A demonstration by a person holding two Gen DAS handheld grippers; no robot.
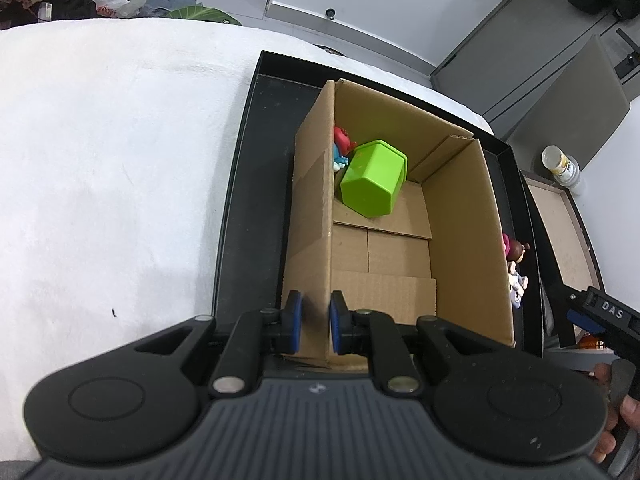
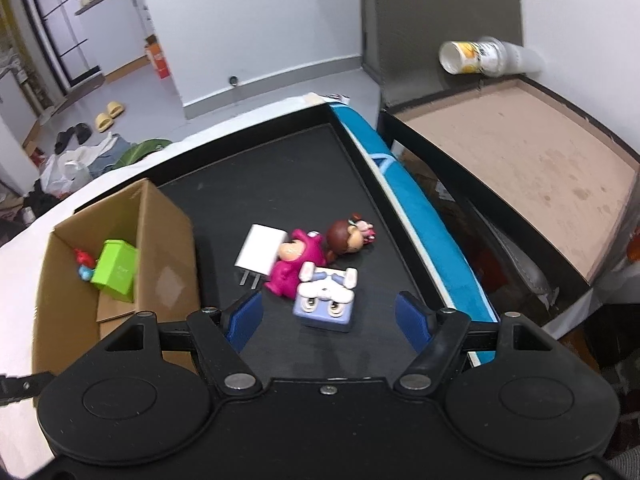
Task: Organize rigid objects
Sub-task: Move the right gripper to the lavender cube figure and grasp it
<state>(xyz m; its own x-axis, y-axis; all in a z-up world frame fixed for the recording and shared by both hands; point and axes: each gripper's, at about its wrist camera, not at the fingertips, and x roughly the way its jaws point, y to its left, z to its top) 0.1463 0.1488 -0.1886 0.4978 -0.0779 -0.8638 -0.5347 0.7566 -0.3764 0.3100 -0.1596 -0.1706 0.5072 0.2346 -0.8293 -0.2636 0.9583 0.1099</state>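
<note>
Our left tongs (image 1: 315,322) are pinched nearly together, the blue pads (image 1: 295,320) pressing either side of a thin upright cardboard wall. Our right tongs (image 2: 330,320) are spread wide, blue pads (image 2: 245,320) well apart with nothing between them, angled downward. Our right hand's fingers (image 1: 618,420) wrap its handle.

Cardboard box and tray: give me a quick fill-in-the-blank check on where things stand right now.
1. The left tool is shut on the ____ of the box.
2. The right tool is ____ above the toys on the tray.
3. Inside the box lies a ____ container beside a red and blue toy.
4. The charger lies ____ the box.

Missing words: wall; open; green; outside
</note>
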